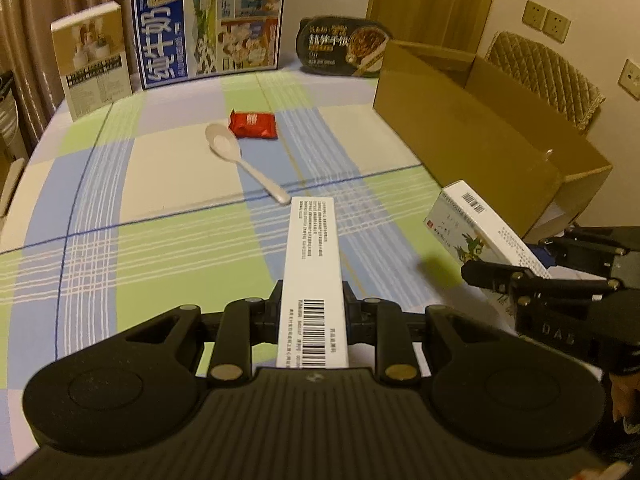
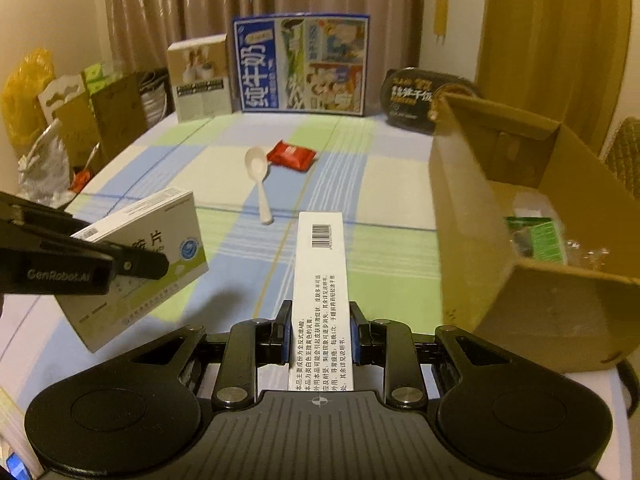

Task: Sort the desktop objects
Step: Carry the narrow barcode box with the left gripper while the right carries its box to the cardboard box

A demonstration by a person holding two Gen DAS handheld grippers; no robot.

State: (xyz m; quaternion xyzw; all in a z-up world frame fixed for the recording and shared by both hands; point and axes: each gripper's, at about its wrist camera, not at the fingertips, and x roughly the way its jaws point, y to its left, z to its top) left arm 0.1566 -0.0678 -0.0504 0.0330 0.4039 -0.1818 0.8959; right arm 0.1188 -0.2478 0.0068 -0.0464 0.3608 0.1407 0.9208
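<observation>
My left gripper point(image 1: 312, 308) is shut on a flat white medicine box point(image 1: 314, 256), seen edge-on with a barcode; in the right wrist view this box point(image 2: 140, 252) shows a white and green face, held above the table. My right gripper point(image 2: 320, 332) is shut on a second white medicine box point(image 2: 320, 264) with printed text; in the left wrist view that box point(image 1: 476, 232) carries a green bird print. An open cardboard carton point(image 2: 472, 208) stands at the right, close beside the right gripper. On the checked tablecloth lie a white spoon point(image 1: 236, 156) and a red packet point(image 1: 253, 124), ahead of both grippers.
At the table's far edge stand a blue milk carton box point(image 1: 208, 24), a small beige box point(image 1: 94, 56) and a black meal bowl point(image 1: 340, 46). A green packet point(image 2: 540, 236) lies inside the carton. Bags and boxes point(image 2: 60, 120) crowd the left side. A chair point(image 1: 548, 72) is behind the carton.
</observation>
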